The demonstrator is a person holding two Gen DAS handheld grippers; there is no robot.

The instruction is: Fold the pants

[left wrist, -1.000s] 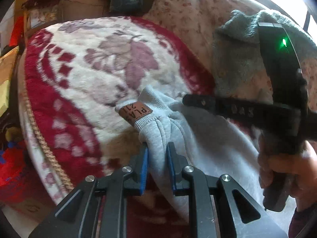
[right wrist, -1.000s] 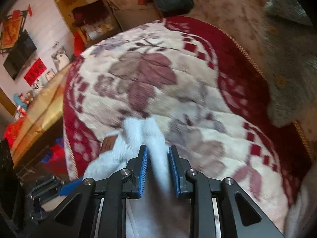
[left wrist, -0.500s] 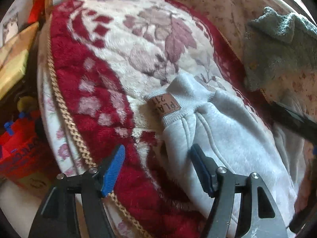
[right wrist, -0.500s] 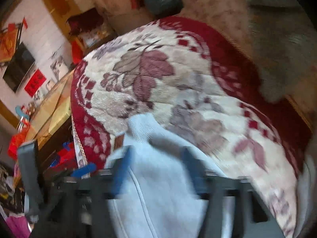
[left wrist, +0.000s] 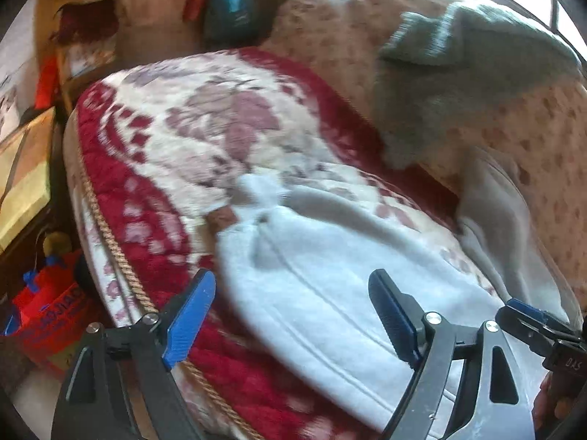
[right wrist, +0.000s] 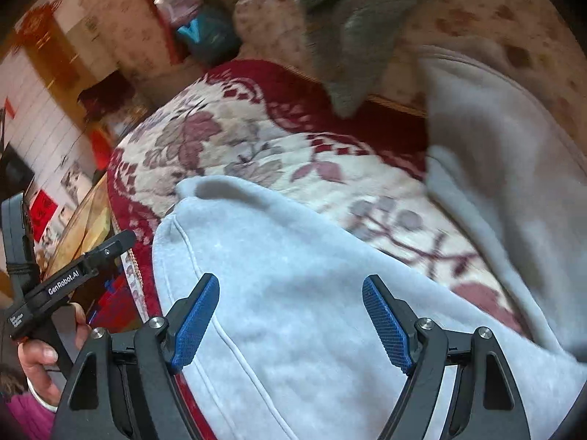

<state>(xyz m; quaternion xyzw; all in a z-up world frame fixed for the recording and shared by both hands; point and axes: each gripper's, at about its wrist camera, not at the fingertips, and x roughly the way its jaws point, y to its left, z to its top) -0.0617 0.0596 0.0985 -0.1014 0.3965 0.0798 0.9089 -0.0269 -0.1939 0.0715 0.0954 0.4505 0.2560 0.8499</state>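
Both grippers hold nothing: the left gripper [left wrist: 293,317] and right gripper [right wrist: 291,324] each hover with jaws spread wide, low over the pale grey pants [right wrist: 293,275], which lie ahead of and beneath the jaws on the red floral blanket [left wrist: 154,154]. One leg stretches forward, its cuff [left wrist: 260,190] beyond the left jaws. I judge the folding barely begun, with every lengthwise fold remaining.

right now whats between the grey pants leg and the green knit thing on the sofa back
In the right wrist view, a stretch of the red and cream floral blanket lies between the grey pants and the green knit garment. Nothing else shows on it.
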